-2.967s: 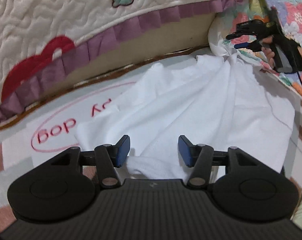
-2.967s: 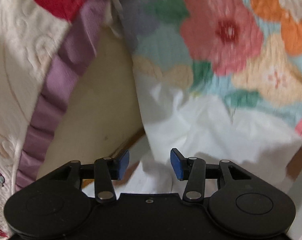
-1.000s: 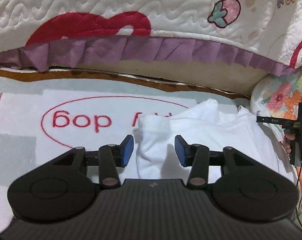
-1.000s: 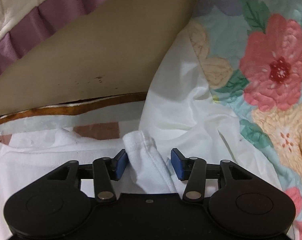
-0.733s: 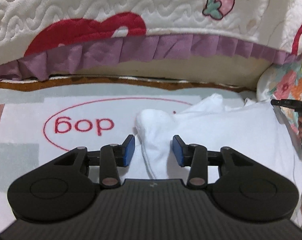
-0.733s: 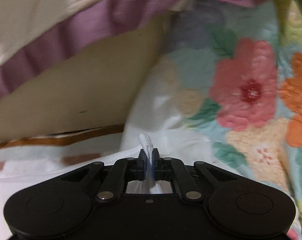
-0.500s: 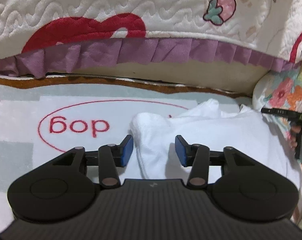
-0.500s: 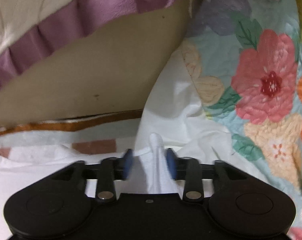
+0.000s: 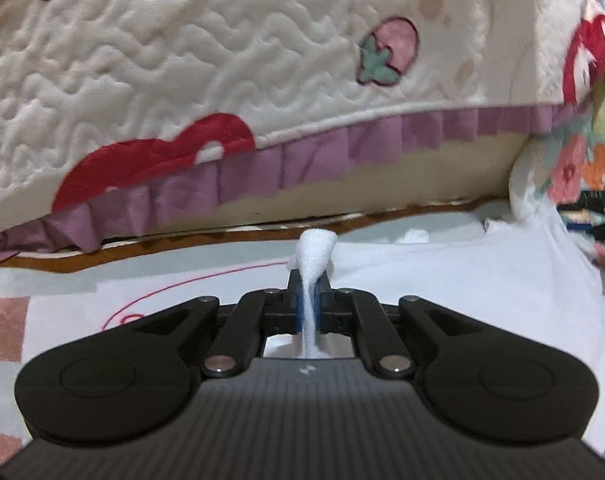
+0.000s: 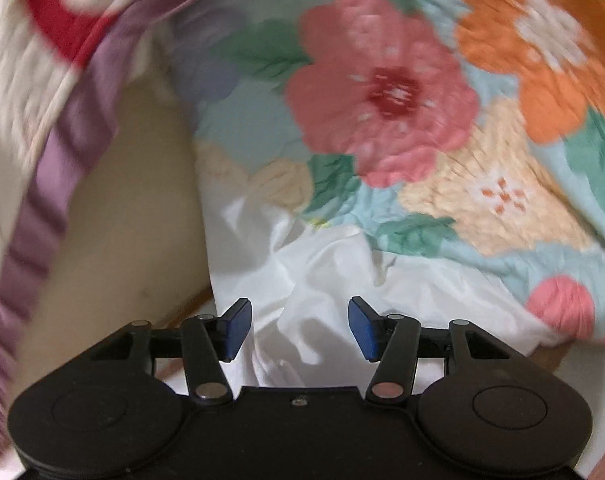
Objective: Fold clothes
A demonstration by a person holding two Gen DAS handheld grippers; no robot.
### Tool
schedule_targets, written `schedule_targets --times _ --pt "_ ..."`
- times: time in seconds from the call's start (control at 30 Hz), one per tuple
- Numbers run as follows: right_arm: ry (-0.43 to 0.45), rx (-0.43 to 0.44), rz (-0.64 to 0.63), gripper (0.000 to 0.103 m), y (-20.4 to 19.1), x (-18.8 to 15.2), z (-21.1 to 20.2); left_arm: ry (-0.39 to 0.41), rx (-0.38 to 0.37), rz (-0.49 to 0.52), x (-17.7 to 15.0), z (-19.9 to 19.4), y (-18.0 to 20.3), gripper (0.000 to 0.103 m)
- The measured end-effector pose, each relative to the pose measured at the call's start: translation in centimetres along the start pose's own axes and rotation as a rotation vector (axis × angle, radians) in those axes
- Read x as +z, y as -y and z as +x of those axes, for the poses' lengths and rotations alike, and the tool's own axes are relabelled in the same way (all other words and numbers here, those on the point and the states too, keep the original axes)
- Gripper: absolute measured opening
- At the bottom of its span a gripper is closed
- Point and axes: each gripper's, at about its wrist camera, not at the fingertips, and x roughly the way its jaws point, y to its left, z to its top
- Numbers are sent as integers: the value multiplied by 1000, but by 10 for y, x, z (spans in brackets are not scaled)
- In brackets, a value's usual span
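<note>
Garment: white knit garment (image 9: 442,276), spread low over the printed mat (image 9: 62,280), beside the quilted bed cover (image 9: 182,80); which corner or hem is pinched cannot be told.
Left gripper (image 9: 309,300): blue pads pressed together on a narrow ridge of the white cloth, a tuft standing above the tips.
Right gripper (image 10: 300,330): fingers spread wide, nothing between them; hovering over crumpled white cloth (image 10: 322,280) at the foot of the floral quilt (image 10: 382,100).
Stage: one edge gripped, the other not; fits either gathering a second corner or having just let one go.
Doing it well: worth keeping the pinch deep enough that the knit does not slip; worth lifting only enough to clear the mat, so the free part drags flat and not bunched; fold line best kept straight against the mat's edge.
Left view only: clamp on the cloth, the garment's spread toward the right, a dark blurred shape at the far right edge, probably the other gripper.
Right view only: open fingers, creases in the cloth under the flowers; blurred by motion.
</note>
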Motion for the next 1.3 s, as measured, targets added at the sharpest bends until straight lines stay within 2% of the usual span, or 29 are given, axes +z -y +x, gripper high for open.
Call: schedule_targets --times 0.03,0.07,0.1,0.2,0.3,0.4,0.47,0.6,0.67,0.73,0.8,0.9,1.0,1.07,1.1,1.17,1.23,1.27,1.3 --pt "-4 2 -5 51 1 0 0 -10 8 -9 -2 2 -2 5" --pt "-8 4 -11 35 1 0 -1 -20 17 -18 -4 5 -4 5" --pt "-24 2 -53 7 -2 2 -1 -31 25 -27 -6 7 -5 5" --pt "-80 14 -185 8 -19 5 -1 -61 50 -53 -13 15 -11 5" --pt "-108 65 -224 10 -29 5 0 -83 50 -103 -16 20 -18 5" --pt "-128 59 -249 28 -37 1 6 -97 37 -154 -19 19 -24 5" --pt "-145 48 -279 30 -43 -3 13 -102 44 -160 -20 19 -24 6" --pt "-167 19 -303 30 -49 -13 21 -107 64 -147 -23 17 -22 6" --pt "-149 1 -316 31 -53 -16 19 -109 72 -144 -24 16 -22 6" --pt "-124 11 -284 33 -52 -14 13 -109 77 -145 -24 16 -22 6" --pt "-147 44 -271 34 -52 -12 14 -110 82 -146 -25 15 -23 6" --pt "-190 18 -331 47 -56 -15 19 -113 91 -138 -26 15 -23 8" --pt "-190 -6 -345 48 -56 -19 22 -107 95 -85 -26 19 -17 6" --pt "-168 -9 -334 43 -56 -21 23 -75 92 -76 -21 7 -14 4" --pt "-149 -12 -346 8 -58 -20 21 -58 90 -72 -18 1 -13 4" --pt "-47 -20 -376 6 -65 -14 9 -25 87 -64 -13 -12 -10 4" --pt "39 -25 -362 6 -66 -5 -1 28 49 -96 -4 -28 -14 4" --pt "35 -33 -379 6 -68 -2 1 55 30 -112 0 -36 -17 4" --pt "-1 -32 -392 7 -69 -1 7 50 52 -82 1 -32 -15 4"
